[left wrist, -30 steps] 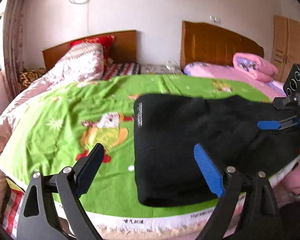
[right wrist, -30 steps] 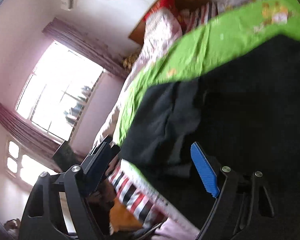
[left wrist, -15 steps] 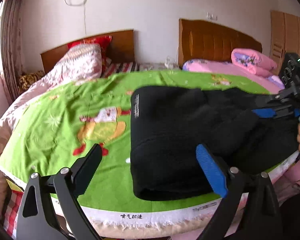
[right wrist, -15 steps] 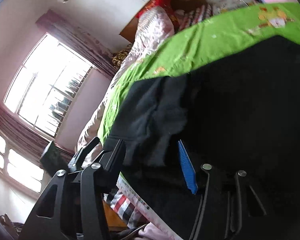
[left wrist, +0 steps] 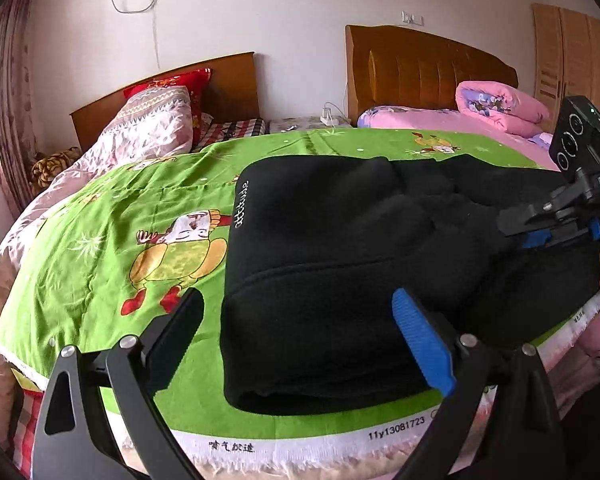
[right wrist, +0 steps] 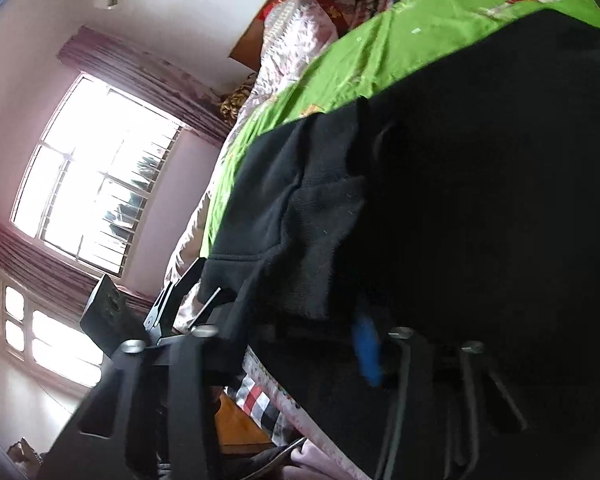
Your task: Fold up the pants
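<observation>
Black pants (left wrist: pixel 340 264) lie folded over on a green cartoon bedsheet (left wrist: pixel 112 224) near the bed's front edge. My left gripper (left wrist: pixel 300 340) is open, its jaws wide apart in front of the folded left edge, holding nothing. My right gripper (left wrist: pixel 516 230) is at the right end of the pants, its jaws closed on black fabric. In the right wrist view the gripper (right wrist: pixel 300 320) is shut on a flap of the pants (right wrist: pixel 320 232), with the blue pad (right wrist: pixel 366 348) pressed against the cloth.
Pink quilt and red pillow (left wrist: pixel 168 84) lie at the headboard. A second bed with pink bedding (left wrist: pixel 496 108) stands at the right. A window (right wrist: pixel 88 184) is on the left wall. The sheet's white hem (left wrist: pixel 300 440) marks the near bed edge.
My right gripper has closed from open onto the pants fabric at the right end. My left gripper has stayed open and nearly still.
</observation>
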